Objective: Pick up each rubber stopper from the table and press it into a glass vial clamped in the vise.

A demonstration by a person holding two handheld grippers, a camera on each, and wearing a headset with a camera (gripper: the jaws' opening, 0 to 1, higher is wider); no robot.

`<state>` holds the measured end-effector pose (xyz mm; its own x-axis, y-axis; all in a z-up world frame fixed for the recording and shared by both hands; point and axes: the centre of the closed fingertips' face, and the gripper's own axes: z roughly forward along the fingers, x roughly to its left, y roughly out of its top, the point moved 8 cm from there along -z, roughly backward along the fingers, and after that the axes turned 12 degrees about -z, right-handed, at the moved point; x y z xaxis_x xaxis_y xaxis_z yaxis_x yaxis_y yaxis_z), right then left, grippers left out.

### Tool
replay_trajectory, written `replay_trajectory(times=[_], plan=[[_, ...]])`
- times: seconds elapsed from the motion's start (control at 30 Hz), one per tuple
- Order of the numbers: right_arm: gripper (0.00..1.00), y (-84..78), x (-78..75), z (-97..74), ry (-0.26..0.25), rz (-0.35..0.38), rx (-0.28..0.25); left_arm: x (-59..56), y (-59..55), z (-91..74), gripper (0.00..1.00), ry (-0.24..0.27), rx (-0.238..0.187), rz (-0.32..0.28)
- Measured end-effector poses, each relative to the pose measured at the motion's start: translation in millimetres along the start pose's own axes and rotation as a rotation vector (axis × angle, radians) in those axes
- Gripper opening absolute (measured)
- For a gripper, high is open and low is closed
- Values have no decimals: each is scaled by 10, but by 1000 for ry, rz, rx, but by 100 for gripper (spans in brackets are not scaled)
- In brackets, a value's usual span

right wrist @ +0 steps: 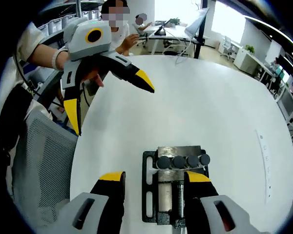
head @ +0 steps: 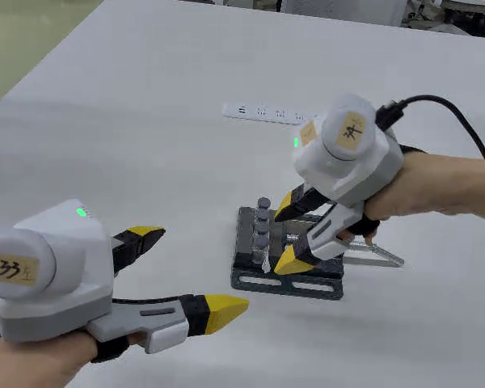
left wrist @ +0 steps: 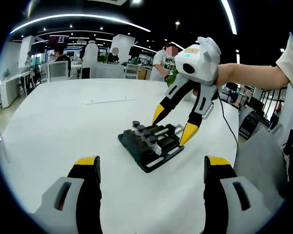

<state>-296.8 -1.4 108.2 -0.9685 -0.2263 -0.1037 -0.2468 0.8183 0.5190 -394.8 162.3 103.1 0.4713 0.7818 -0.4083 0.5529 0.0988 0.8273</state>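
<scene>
A small black vise [head: 284, 282] stands on the white table and clamps a row of glass vials [head: 262, 233], each topped with a dark grey stopper [right wrist: 178, 161]. My right gripper [head: 287, 237] hovers open just over the vise, one jaw on either side of the row's right flank, with nothing between its fingers. In its own view the right gripper [right wrist: 155, 178] looks down on the vise [right wrist: 149, 195]. My left gripper [head: 186, 271] is open and empty at the near left, well apart from the vise [left wrist: 151, 146]. Across the vise, the left gripper view shows the right gripper [left wrist: 175, 124].
A white power strip [head: 267, 112] lies on the table beyond the vise. The vise's metal handle [head: 377, 256] sticks out to the right. Bare white tabletop [head: 145, 121] spreads to the left and behind. People sit at desks in the far background.
</scene>
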Motion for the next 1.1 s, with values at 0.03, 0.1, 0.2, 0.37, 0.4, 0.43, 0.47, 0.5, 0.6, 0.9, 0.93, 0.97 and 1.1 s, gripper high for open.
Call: replay_trajectory(times=[0.03, 0.1, 0.2, 0.37, 0.4, 0.43, 0.47, 0.5, 0.6, 0.9, 0.93, 0.97, 1.1], plan=[[47, -32, 2, -22, -28, 21, -30, 5, -1, -2, 86, -1, 0, 0], [50, -89, 41, -61, -61, 57, -67, 8, -1, -5, 86, 0, -1, -1], [55, -197, 150, -119, -110, 114, -120, 5, -4, -14, 86, -1, -2, 0], [67, -426, 388, -199, -183, 193, -169, -2, -11, -30, 86, -5, 0, 5], [71, -457, 426, -207, -192, 202, -176, -2, -12, -34, 86, -5, -1, 6], [73, -480, 470, -218, -200, 211, -179, -2, -14, -36, 86, -5, 0, 6], [75, -515, 532, -232, -216, 231, -187, -3, -18, -39, 86, -5, 3, 7], [77, -538, 572, -243, -227, 242, -191, -3, -21, -40, 86, -4, 4, 8], [82, -613, 686, -280, -251, 279, -198, -3, -37, -42, 86, 0, 14, 9], [89, -857, 835, -425, -346, 393, -222, 8, -56, -89, 88, 16, 45, 18], [91, -880, 835, -443, -363, 407, -226, 13, -56, -92, 89, 19, 45, 18], [92, -914, 847, -468, -375, 425, -232, 19, -58, -95, 90, 22, 48, 20], [99, -1020, 882, -525, -415, 457, -227, 26, -70, -98, 96, 29, 66, 29]])
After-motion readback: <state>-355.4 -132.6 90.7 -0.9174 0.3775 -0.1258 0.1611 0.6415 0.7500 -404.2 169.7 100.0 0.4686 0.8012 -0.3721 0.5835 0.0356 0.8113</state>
